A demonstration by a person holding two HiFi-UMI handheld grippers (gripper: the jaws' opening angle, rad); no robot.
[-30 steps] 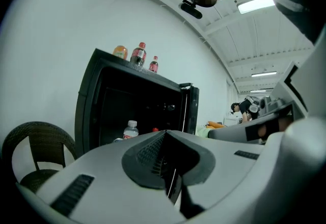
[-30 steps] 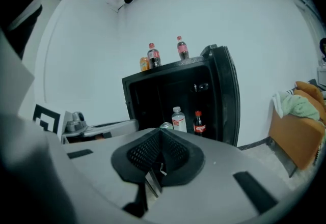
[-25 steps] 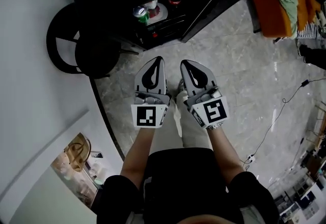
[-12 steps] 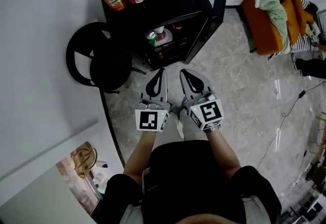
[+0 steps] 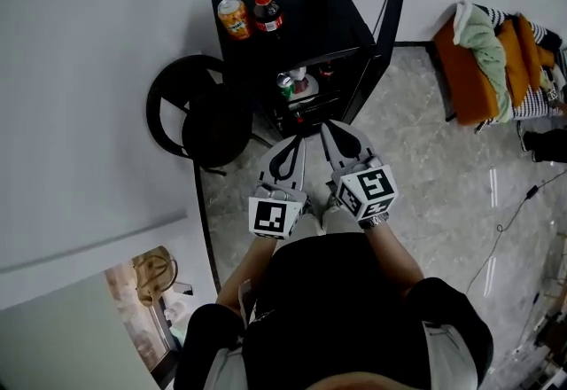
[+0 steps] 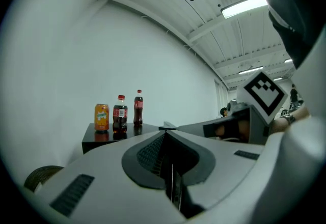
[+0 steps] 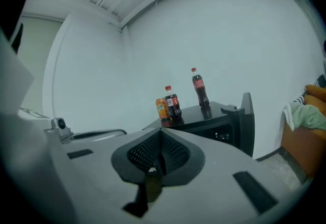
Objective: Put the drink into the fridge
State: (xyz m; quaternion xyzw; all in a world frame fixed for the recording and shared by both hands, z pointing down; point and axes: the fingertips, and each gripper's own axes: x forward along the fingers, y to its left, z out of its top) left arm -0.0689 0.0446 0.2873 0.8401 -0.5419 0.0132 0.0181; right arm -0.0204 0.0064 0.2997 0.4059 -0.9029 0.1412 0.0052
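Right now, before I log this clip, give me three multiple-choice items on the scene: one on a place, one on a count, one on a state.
1. Where does the orange soda can stand?
A. on top of the black fridge
B. inside it
C. on the floor

2. How many red-capped cola bottles stand on the fridge top?
A. one
B. two
C. four

3. How is the fridge door?
A. shut
B. open
C. missing

Answers:
1 A: the can stands on the top, at the left end of the row of drinks.
2 B: one shorter and one taller bottle show in every view.
3 B: the door swings out at the right, and a green can shows inside.
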